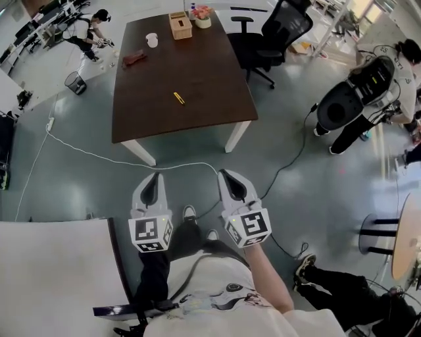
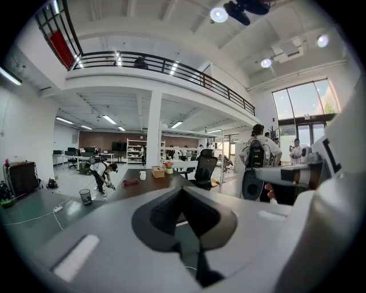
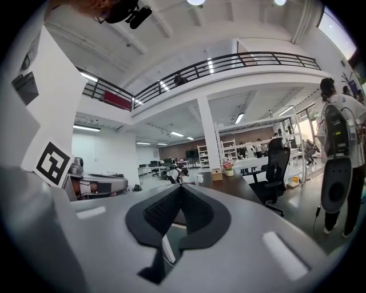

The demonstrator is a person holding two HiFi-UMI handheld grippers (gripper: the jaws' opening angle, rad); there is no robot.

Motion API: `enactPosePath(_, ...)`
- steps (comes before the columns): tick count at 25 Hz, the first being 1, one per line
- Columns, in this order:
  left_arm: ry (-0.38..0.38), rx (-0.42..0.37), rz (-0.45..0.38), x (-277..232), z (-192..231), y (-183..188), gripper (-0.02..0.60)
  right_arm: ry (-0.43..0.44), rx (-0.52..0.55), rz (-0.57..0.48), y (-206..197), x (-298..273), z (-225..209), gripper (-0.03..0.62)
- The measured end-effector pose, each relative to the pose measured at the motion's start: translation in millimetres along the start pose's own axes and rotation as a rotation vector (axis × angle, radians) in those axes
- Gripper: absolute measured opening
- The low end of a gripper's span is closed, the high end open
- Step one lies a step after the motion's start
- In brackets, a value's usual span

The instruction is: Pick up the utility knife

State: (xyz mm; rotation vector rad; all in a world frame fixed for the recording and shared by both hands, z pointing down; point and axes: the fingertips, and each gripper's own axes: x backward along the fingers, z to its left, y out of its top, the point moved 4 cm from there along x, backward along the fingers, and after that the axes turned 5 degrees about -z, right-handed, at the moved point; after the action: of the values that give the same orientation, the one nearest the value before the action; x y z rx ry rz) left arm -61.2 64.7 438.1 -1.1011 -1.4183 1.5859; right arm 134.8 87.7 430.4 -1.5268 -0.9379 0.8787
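The utility knife (image 1: pixel 179 98), small and yellow, lies alone near the middle of the dark brown table (image 1: pixel 210 99) in the head view. My left gripper (image 1: pixel 156 176) and right gripper (image 1: pixel 227 174) are held side by side over the grey floor, short of the table's near edge and well back from the knife. Both are shut with nothing between the jaws. In the left gripper view my left gripper (image 2: pixel 182 191) points toward the far table (image 2: pixel 143 182); in the right gripper view my right gripper (image 3: pixel 178 189) does the same. Neither gripper view shows the knife.
At the table's far end stand a wooden tissue box (image 1: pixel 179 26), a white cup (image 1: pixel 152 40), a flower pot (image 1: pixel 202 16) and a reddish object (image 1: pixel 134 58). A black office chair (image 1: pixel 279 33) is at its right. Cables (image 1: pixel 99 156) cross the floor. A white table (image 1: pixel 52 276) is at my left.
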Motion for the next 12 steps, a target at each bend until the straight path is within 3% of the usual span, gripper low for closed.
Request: enactPosePath(12,-0.052,0.049,0.008,-95.6,75.8,2.5,-0.003,-0.032,0.029,0.002,11.4,-118.7,-9.0,0.002)
